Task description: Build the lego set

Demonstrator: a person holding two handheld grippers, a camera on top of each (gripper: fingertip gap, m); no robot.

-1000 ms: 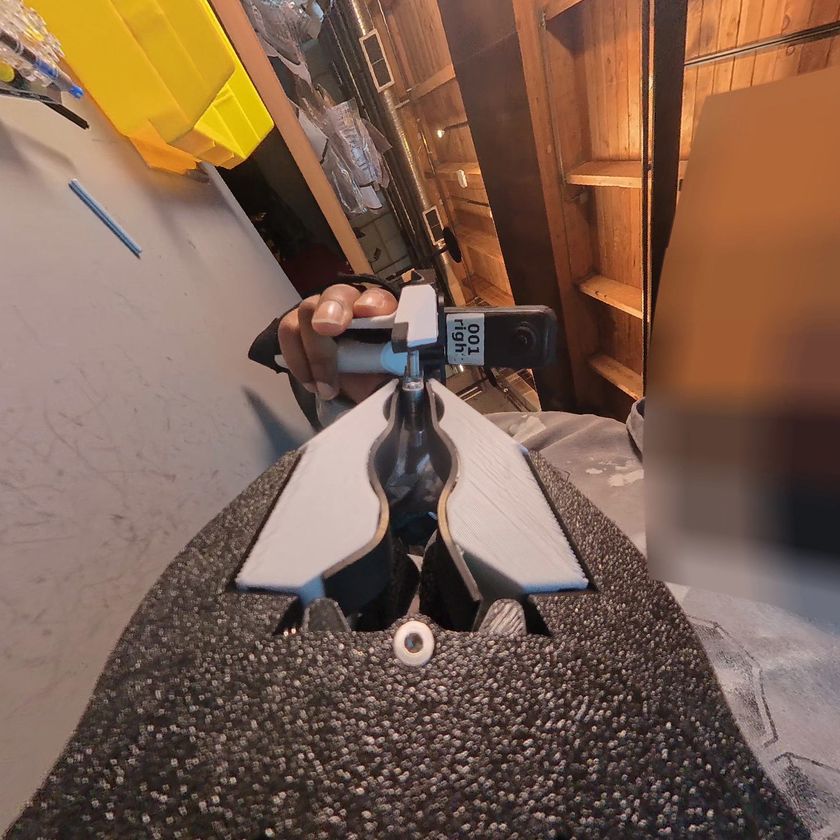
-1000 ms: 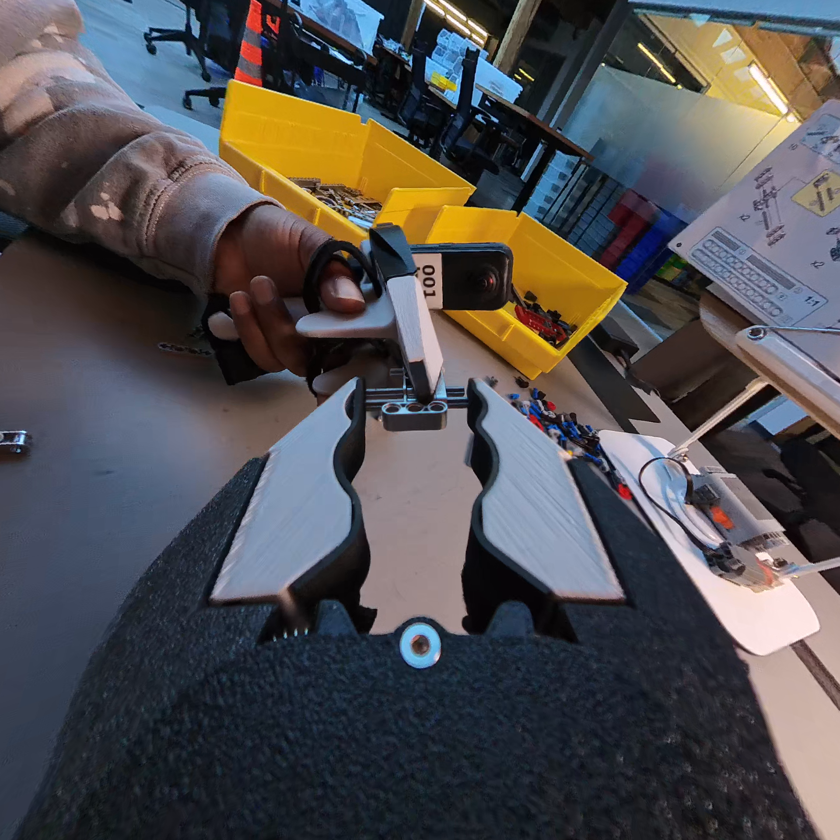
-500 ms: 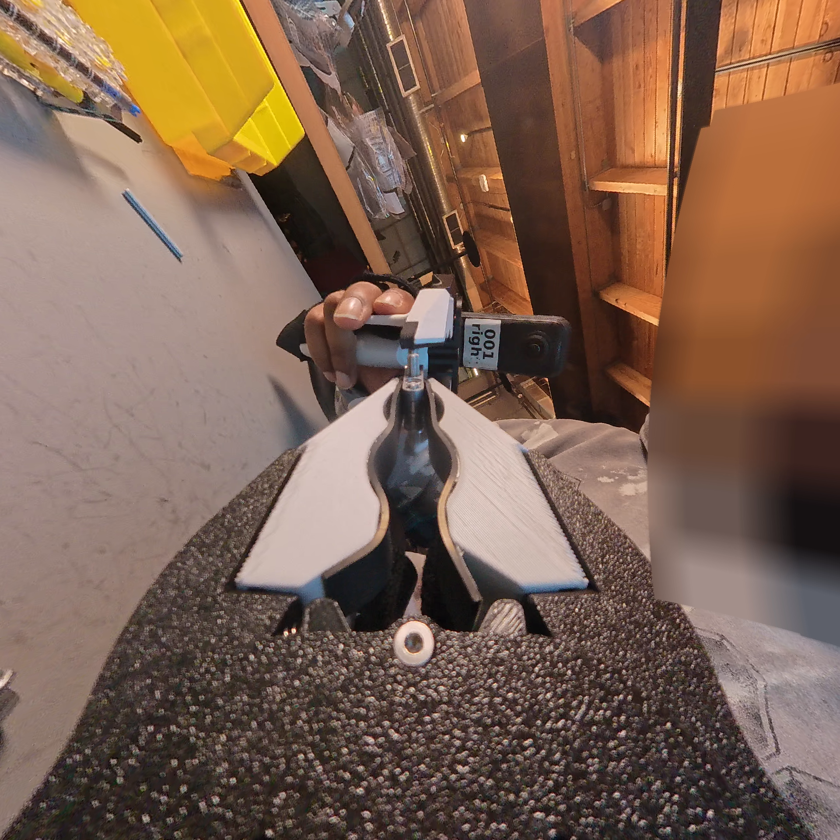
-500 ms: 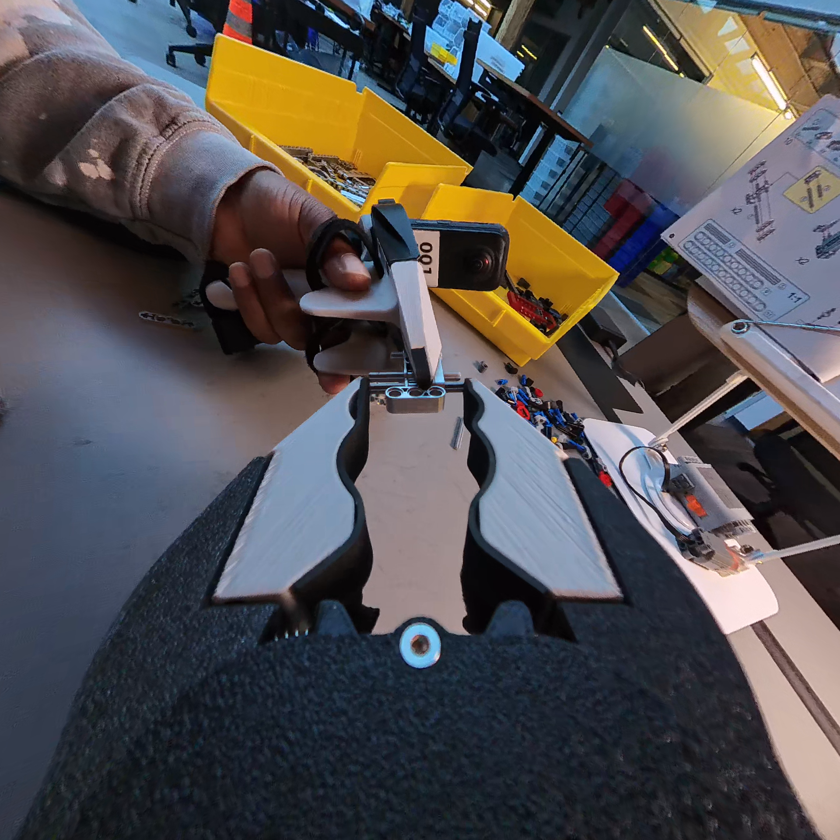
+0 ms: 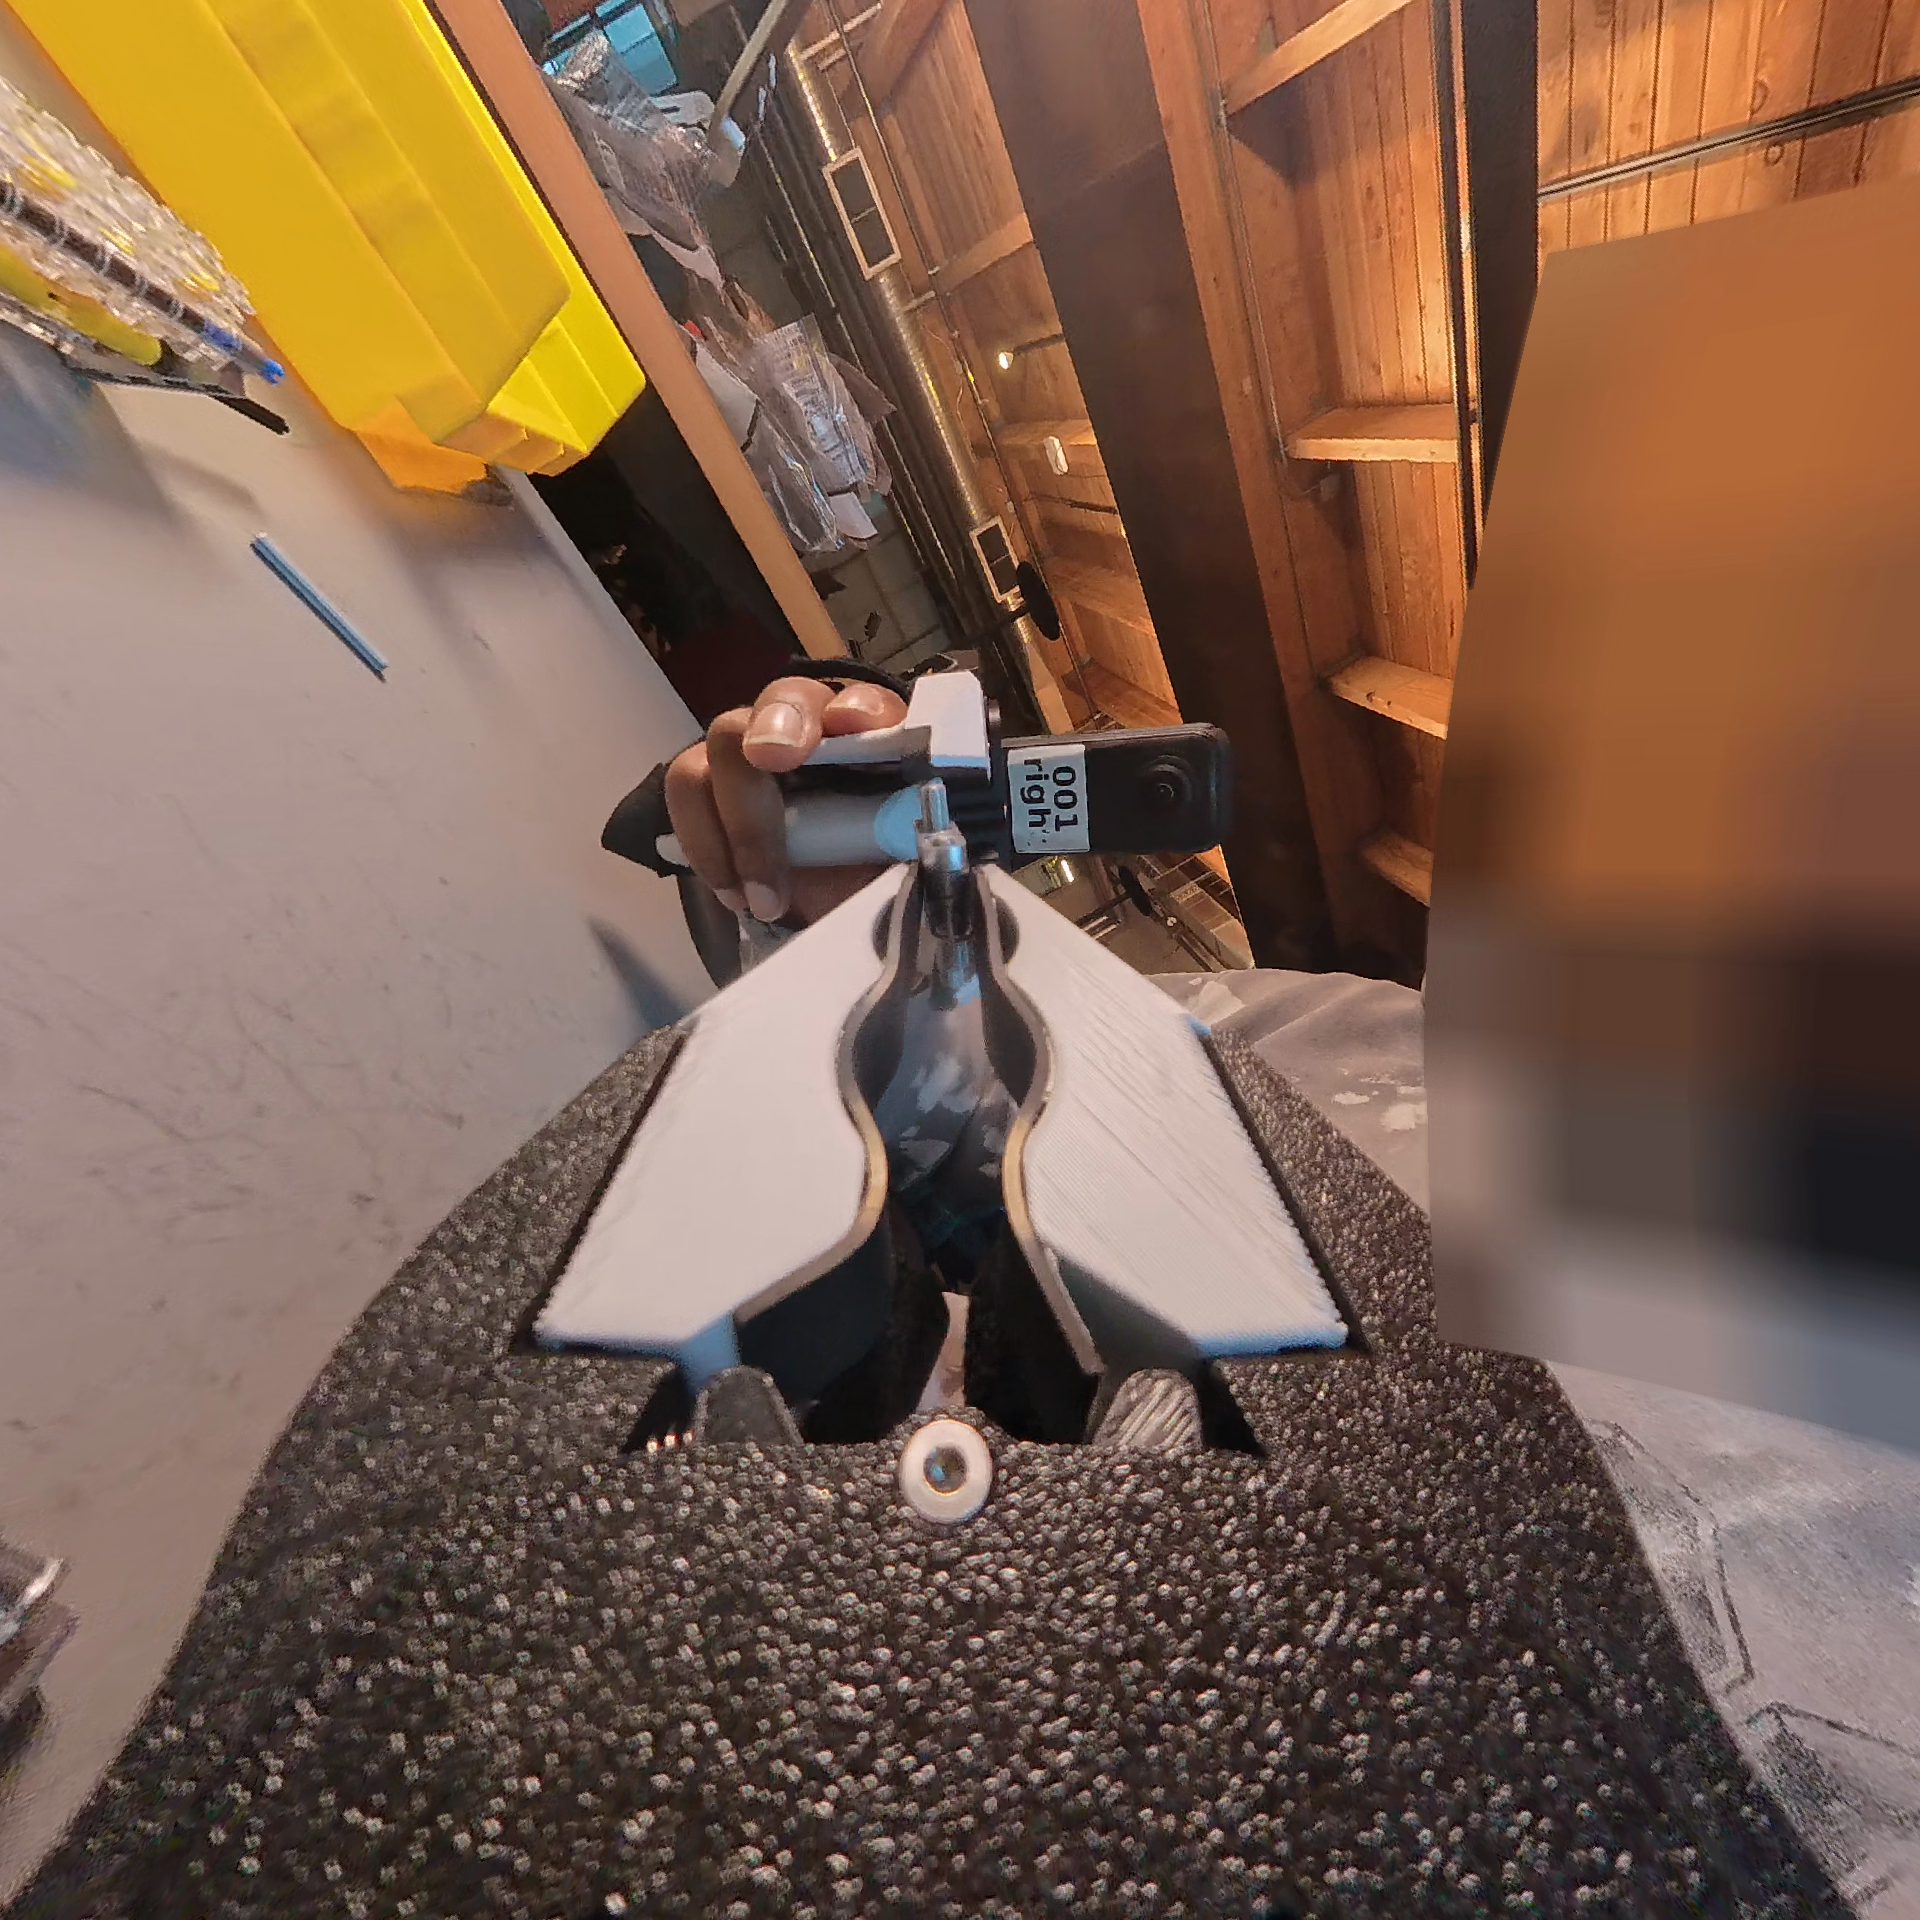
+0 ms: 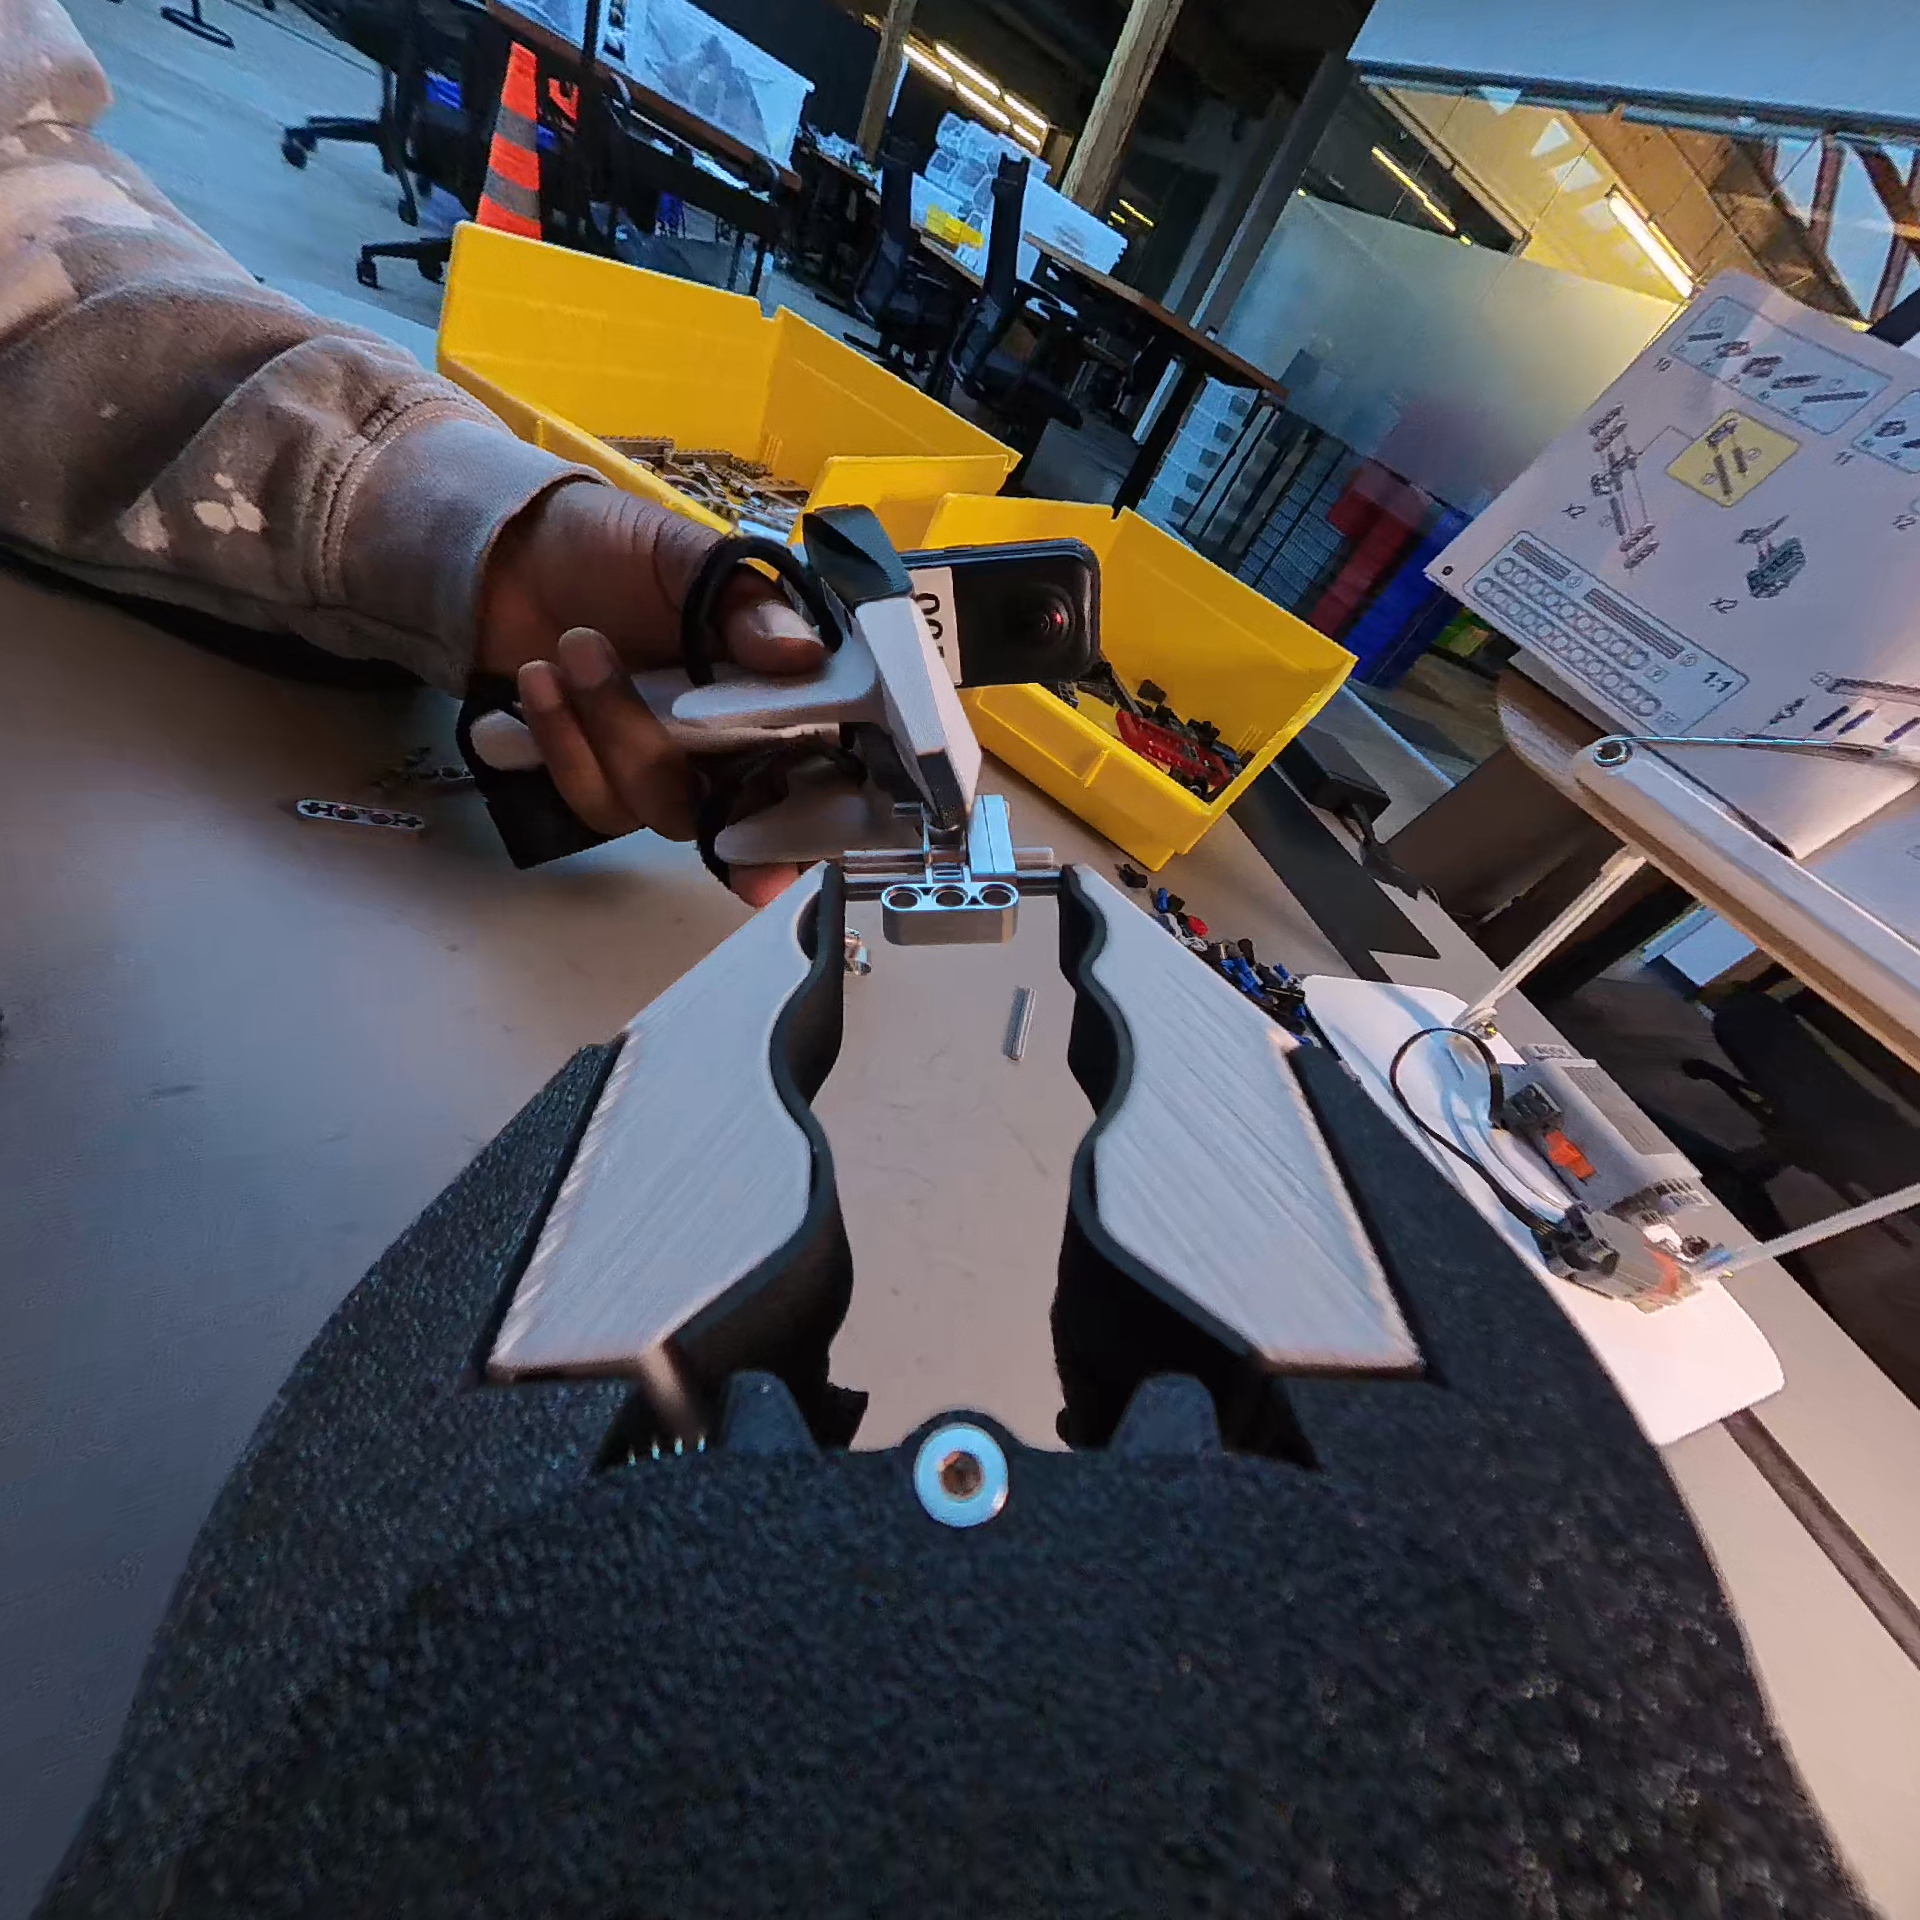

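While the left gripper (image 5: 948, 894) is closed on a small grey assembly (image 6: 948, 883), its fingers (image 5: 748, 1132) pinched around the upright stem, the piece is held above the bench (image 6: 260, 1039). Behind it, yellow bins (image 6: 727, 364) are seen. To the right, the right gripper (image 6: 951, 904) is spread wide, the assembly's holed beam touching neither of its fingers.

Two yellow bins (image 6: 727, 353) (image 6: 1195, 613), two claws (image 6: 951, 894) (image 5: 940, 883), one instruction sheet (image 6: 1704, 520).
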